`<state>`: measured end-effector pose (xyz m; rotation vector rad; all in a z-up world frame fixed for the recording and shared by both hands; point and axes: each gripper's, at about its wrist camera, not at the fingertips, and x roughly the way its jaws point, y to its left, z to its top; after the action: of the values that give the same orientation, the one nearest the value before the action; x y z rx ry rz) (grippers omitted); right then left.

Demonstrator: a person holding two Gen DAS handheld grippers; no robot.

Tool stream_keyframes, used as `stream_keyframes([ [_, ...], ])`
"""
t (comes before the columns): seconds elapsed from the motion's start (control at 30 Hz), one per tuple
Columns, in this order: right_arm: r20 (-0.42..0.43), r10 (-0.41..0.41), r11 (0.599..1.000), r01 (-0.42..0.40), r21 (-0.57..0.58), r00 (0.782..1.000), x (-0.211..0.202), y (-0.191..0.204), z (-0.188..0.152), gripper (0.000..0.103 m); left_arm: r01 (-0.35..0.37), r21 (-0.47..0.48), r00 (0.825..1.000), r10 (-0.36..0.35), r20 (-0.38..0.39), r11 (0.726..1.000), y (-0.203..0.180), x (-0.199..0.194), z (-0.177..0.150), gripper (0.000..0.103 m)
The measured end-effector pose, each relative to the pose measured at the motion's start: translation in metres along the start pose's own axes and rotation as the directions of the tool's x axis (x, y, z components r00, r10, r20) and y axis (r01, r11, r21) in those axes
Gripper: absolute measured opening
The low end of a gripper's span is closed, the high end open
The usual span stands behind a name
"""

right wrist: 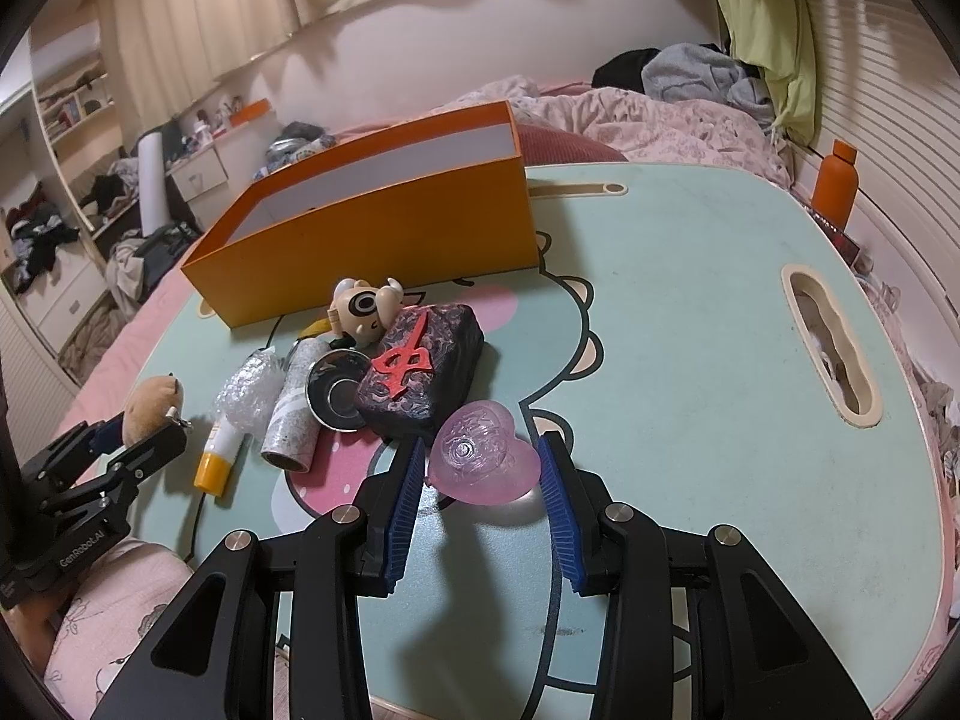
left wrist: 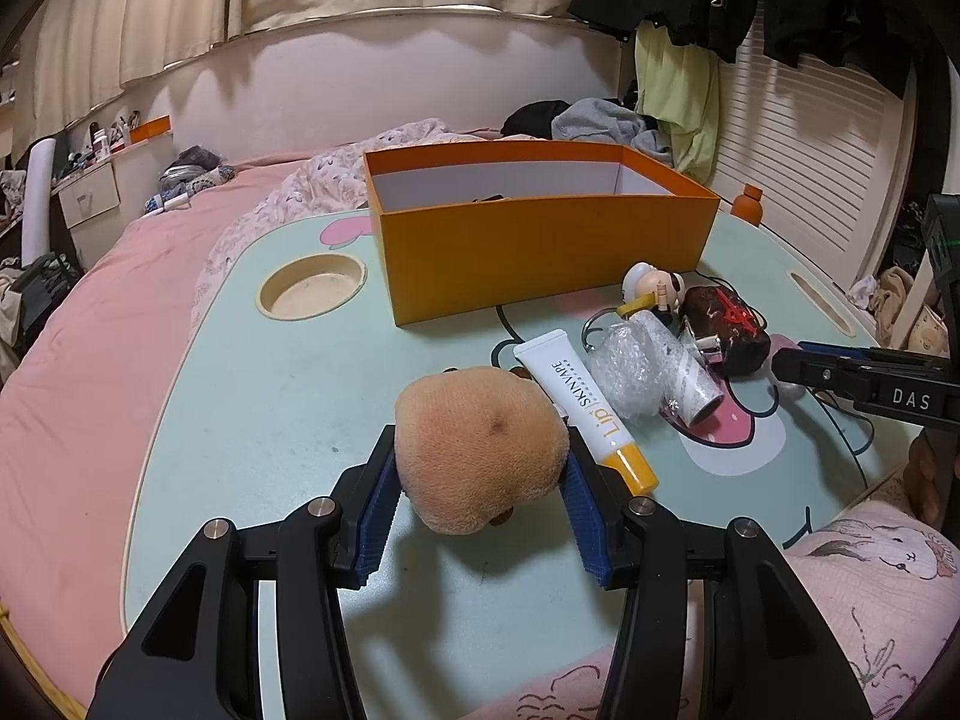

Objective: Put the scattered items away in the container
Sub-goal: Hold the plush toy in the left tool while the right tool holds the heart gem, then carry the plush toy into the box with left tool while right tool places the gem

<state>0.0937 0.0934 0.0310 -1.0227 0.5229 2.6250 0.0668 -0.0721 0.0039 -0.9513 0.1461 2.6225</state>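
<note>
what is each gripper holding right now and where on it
Left gripper clamps the tan plush toy across its round sides. Right gripper grips the pink heart-shaped case by its two opposite edges.

Plush toy (left wrist: 480, 456): tan cloth, short matt nap. Heart (right wrist: 480, 462): clear pink plastic, glossy, moulded relief. Box (left wrist: 540, 240): matt orange card outside, white inside. Tube (left wrist: 585, 408): smooth white plastic, glossy yellow cap. Bubble wrap (left wrist: 624, 369): clear crinkled film. Roll (right wrist: 297, 414): speckled grey paper. Dish (right wrist: 339, 396): polished metal. Block (right wrist: 420, 372): dark marbled, slight sheen. Table (right wrist: 690, 330): smooth printed top, scuffed. Pads (right wrist: 405, 510): blue ribbed, apparently rubber.
</note>
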Motion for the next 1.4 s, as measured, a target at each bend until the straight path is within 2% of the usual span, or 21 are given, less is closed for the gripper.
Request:
stream_keyframes([
  [0.4,0.034,0.014,1.000,-0.014,-0.017,0.999,-0.012,0.002,0.006,0.038,0.005,0.007,1.000,-0.005,0.024,1.000,-0.001,-0.010,0.008,0.052],
  [0.53,0.054,0.045,0.999,-0.044,-0.013,0.998,-0.020,0.004,0.015,0.038,0.019,0.005,0.999,-0.019,0.049,1.000,-0.001,-0.018,0.020,0.052],
  [0.7,0.113,0.093,0.996,-0.091,-0.019,0.989,-0.032,0.013,0.041,0.038,0.037,0.023,0.991,-0.040,0.131,0.999,-0.002,-0.035,0.052,0.052],
  [0.9,0.179,0.127,0.992,-0.120,-0.046,0.976,-0.028,0.029,0.097,0.038,0.056,0.048,0.975,-0.065,0.210,0.997,0.000,-0.032,0.114,0.052],
  [1.0,0.196,0.119,0.992,-0.107,-0.069,0.973,-0.017,0.037,0.123,0.038,0.080,0.058,0.975,-0.090,0.202,0.995,-0.001,-0.014,0.137,0.052],
  [1.13,0.151,0.089,0.993,-0.077,-0.086,0.985,0.015,0.044,0.144,0.038,0.100,0.047,0.983,-0.106,0.149,0.994,0.000,0.017,0.151,0.052],
  [1.4,0.068,0.071,0.996,-0.067,-0.058,0.995,0.053,0.036,0.139,0.038,0.112,-0.004,0.991,-0.111,0.071,0.994,0.008,0.055,0.147,0.052],
])
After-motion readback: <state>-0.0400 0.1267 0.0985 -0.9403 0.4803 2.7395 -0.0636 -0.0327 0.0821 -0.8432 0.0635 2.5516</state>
